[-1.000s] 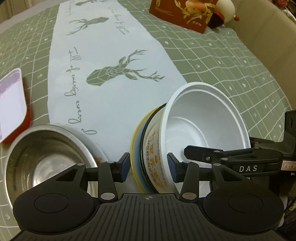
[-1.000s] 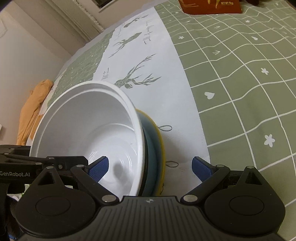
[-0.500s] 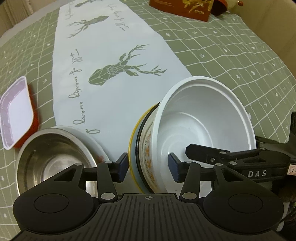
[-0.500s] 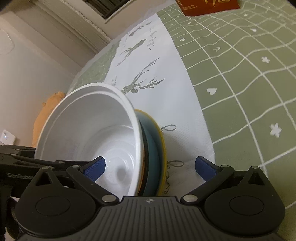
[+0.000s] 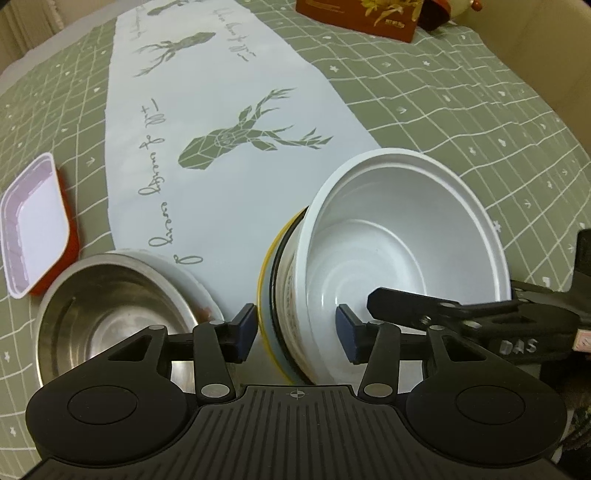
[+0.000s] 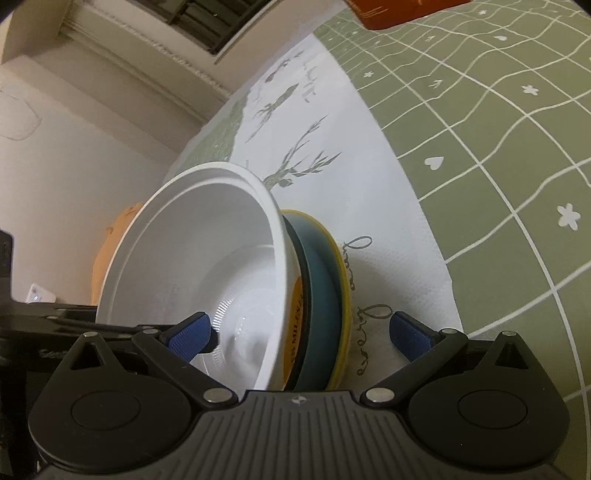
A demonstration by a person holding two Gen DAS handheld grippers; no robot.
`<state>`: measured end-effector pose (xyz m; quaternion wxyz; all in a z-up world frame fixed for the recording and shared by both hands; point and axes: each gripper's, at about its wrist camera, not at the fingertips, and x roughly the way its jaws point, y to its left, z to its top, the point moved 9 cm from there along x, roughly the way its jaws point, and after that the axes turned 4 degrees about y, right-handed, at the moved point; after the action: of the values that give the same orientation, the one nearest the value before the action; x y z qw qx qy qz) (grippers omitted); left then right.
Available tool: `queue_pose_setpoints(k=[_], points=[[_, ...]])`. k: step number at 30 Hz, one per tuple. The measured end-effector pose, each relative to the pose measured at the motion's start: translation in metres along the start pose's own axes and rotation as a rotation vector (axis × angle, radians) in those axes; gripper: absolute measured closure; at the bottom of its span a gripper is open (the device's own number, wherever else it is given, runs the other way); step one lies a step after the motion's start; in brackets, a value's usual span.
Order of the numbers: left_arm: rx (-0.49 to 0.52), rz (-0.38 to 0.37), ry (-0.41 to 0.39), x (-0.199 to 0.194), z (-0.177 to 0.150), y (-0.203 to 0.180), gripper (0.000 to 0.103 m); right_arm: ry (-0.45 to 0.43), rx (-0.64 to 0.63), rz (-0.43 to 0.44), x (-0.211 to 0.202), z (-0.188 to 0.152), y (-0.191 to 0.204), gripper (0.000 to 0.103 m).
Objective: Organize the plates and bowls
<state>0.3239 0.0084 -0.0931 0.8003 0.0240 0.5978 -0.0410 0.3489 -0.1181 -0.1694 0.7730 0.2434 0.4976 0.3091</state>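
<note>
A white bowl (image 5: 402, 236) with orange print stands nested on a blue plate with a yellow rim (image 5: 266, 295), the stack tilted on edge above the table. My left gripper (image 5: 297, 332) is shut on the stack, one pad under the plate, one inside the bowl. In the right wrist view my right gripper (image 6: 299, 332) straddles the same bowl (image 6: 207, 258) and plate (image 6: 328, 277) with wide jaws, pads not pressing. A steel bowl (image 5: 107, 310) sits on a white plate at lower left.
A pink-and-red square dish (image 5: 33, 221) lies at the left. A red box (image 5: 362, 14) stands at the far end of the table. The white deer-print runner (image 5: 221, 110) crosses the green checked tablecloth (image 5: 480, 110).
The bowl-and-plate stack has risen and tilted more upright with both grippers. The table has dropped away in both views, and the right view now shows more of the wall.
</note>
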Motion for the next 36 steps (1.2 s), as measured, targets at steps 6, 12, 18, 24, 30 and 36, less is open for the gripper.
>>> queue_pose_setpoints(k=[6,12,18,24,30,36], points=[[0.012,-0.074,-0.045,-0.021,0.000,0.005,0.057,0.126,-0.106,-0.206,0.002,0.007,0.006,0.000],[0.030,-0.054,-0.071,-0.020,0.000,0.016,0.051,0.141,-0.314,-0.459,0.005,0.018,0.014,0.000],[0.033,-0.118,-0.054,-0.015,0.000,0.013,0.049,0.179,-0.158,-0.377,0.003,0.016,-0.005,0.000],[0.043,-0.088,-0.047,-0.011,0.001,0.015,0.053,0.232,-0.190,-0.298,0.004,0.000,0.002,0.000],[-0.007,-0.117,-0.031,-0.007,0.003,0.024,0.053,0.280,-0.208,-0.156,0.010,-0.009,0.017,0.001],[-0.071,-0.139,0.004,0.003,0.006,0.032,0.053,0.017,-0.416,-0.406,-0.015,0.019,0.023,0.004]])
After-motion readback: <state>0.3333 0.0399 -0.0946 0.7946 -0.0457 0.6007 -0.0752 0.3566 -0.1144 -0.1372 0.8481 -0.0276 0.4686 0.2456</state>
